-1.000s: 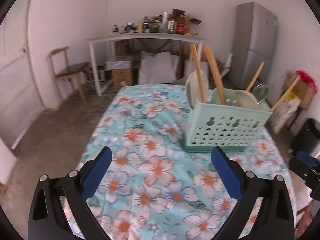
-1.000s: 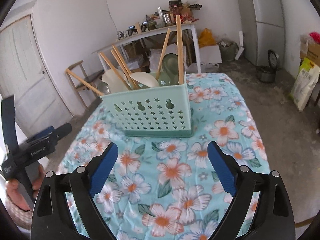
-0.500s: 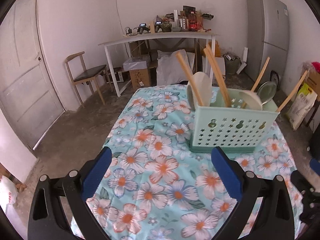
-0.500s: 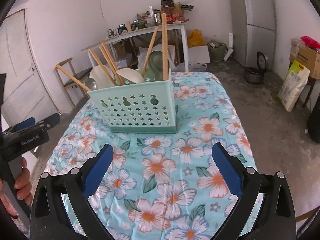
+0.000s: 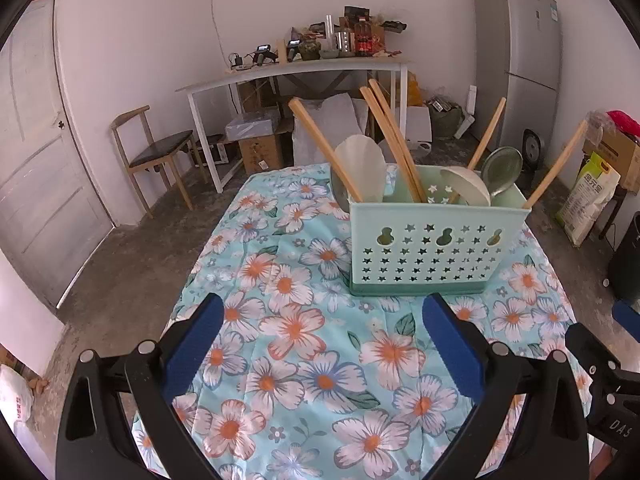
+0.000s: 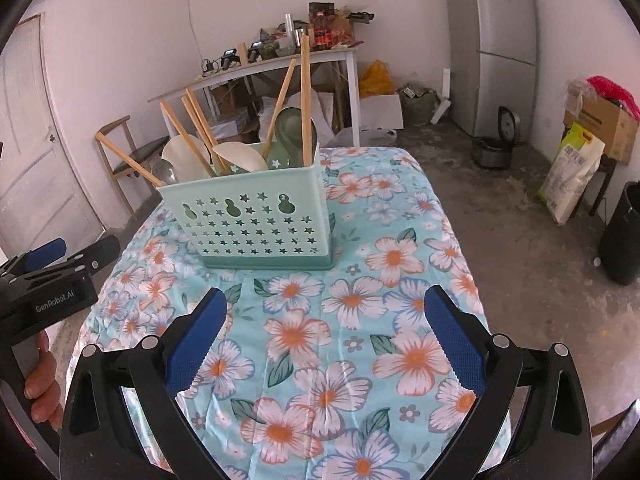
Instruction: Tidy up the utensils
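Pulling back from the table, both grippers now sit farther from the mint-green utensil caddy (image 5: 438,246) than a second ago: in the left wrist view the caddy has slid from close at 1 o'clock to a smaller shape higher in the frame, and more of the white door (image 5: 38,152) and wooden chair (image 5: 154,156) has come into sight at 9 to 10 o'clock. The left gripper (image 5: 322,340) hangs over the floral tablecloth (image 5: 296,328) with its blue pads spread wide and nothing between them. The right gripper (image 6: 326,336) is likewise released, empty, above the cloth.

The caddy stands upright on the cloth, at 12 o'clock from the right gripper and 1 o'clock from the left. Wooden-handled utensils (image 6: 306,100) lean out of it at several angles, with cream spoon bowls (image 5: 360,174) and a green ladle (image 6: 292,130) showing above the rim.

Nothing lies between either gripper and the caddy. Behind the table stand a cluttered white desk (image 5: 304,70) at 12 o'clock and a grey refrigerator (image 6: 494,46) at 2 o'clock. The left gripper's black body appears at 9 o'clock in the right wrist view.
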